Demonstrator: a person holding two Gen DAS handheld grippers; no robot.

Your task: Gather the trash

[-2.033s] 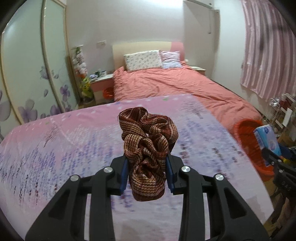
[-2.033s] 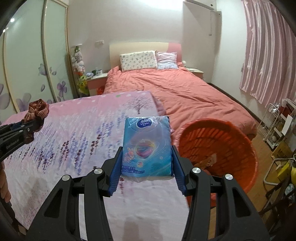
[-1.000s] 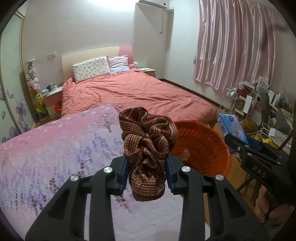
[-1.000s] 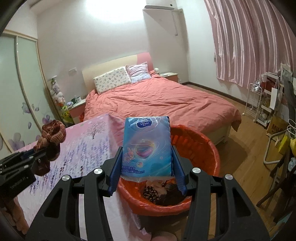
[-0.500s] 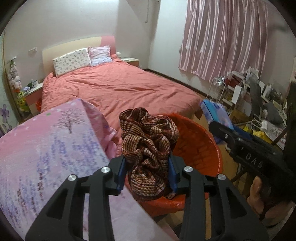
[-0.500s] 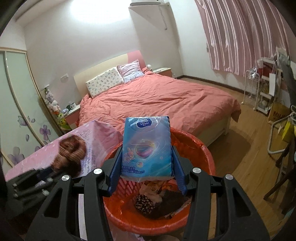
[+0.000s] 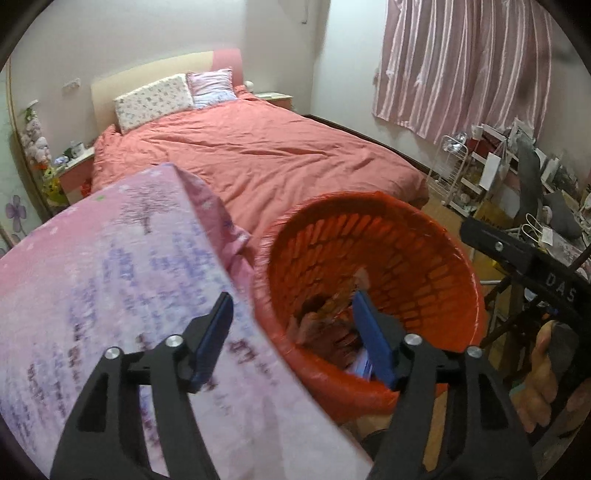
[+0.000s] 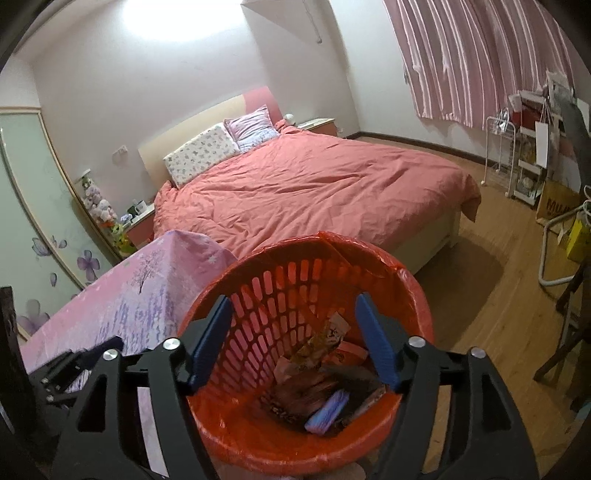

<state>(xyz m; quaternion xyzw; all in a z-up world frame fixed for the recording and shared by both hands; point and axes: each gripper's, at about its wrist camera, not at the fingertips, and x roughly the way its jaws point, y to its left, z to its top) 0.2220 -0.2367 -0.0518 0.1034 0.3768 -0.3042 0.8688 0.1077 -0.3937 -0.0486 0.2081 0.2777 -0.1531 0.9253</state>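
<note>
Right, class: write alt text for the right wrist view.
An empty gripper, its blue-padded jaws opening, hangs over an orange bin holding wrappers and a blue packet. Behind are a bed with a pink cover, a pink floral cloth and striped curtains.

Bedroom: coral-covered bed (image 8: 317, 188), striped pink curtains (image 8: 476, 55), wood floor (image 8: 491, 295), white walls (image 8: 155, 74), bright overhead light (image 8: 177, 18).

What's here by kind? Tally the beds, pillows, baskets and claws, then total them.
Bed: 1
Pillows: 2
Basket: 1
Claws: 2, left claw and right claw, both opening with nothing between them
Total: 6
</note>
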